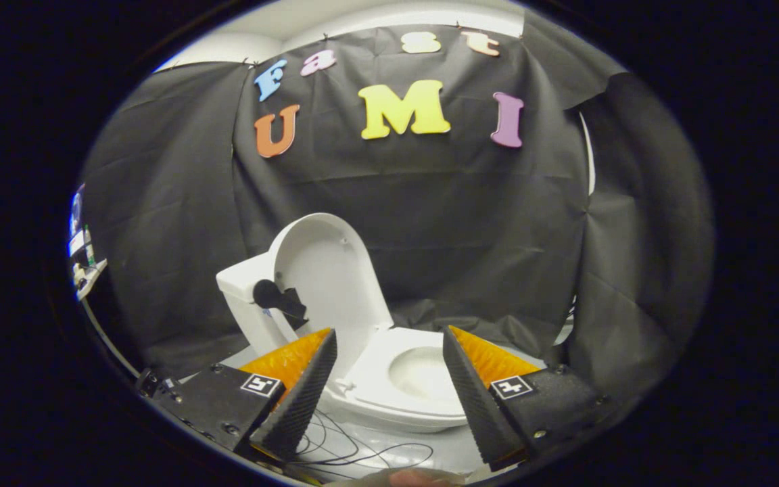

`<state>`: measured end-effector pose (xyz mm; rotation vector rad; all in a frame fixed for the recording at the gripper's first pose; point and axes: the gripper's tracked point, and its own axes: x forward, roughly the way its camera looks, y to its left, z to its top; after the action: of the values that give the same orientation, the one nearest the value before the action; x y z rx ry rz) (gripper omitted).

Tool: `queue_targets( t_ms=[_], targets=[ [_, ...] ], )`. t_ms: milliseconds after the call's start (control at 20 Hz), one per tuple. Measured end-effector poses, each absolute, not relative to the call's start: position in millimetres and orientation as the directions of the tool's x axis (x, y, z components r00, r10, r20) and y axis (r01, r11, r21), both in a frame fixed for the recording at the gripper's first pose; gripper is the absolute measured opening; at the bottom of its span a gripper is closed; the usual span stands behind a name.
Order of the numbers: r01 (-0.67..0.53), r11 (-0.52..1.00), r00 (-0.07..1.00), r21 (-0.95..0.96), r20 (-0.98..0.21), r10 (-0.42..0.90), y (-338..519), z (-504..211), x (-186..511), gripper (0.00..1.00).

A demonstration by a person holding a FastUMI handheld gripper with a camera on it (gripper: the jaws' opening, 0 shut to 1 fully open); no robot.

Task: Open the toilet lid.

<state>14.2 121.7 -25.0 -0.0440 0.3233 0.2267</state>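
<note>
Toilet lid (327, 281) stands raised and near upright against the tank (244, 297), just beyond the left finger, with the seat (389, 399) and open bowl (423, 370) lying ahead between the two fingers, so the opening appears done. Gripper (389, 352) has its fingers spread wide with nothing between them and touches nothing; if the lid rests short of its balance point, a knock from the left finger (305, 392) on withdrawal could tip it forward onto the seat. Thin black cables (356, 450) lie on the white floor below the fingertips and could snag a finger that dips low.
</note>
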Motion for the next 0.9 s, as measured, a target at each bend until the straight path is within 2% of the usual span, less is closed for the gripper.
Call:
queue_targets(
  t_ms=[200, 550, 900],
  targets=[
    [-0.194, 0.981, 0.949, 0.014, -0.253, 0.191, 77, -28, -2, 0.98],
    [-0.193, 0.981, 0.981, 0.019, 0.001, 0.193, 56, 6, -14, 0.98],
    [-0.203, 0.979, 0.979, -0.014, -0.016, 0.203, 55, -4, -14, 0.99]
  ],
)
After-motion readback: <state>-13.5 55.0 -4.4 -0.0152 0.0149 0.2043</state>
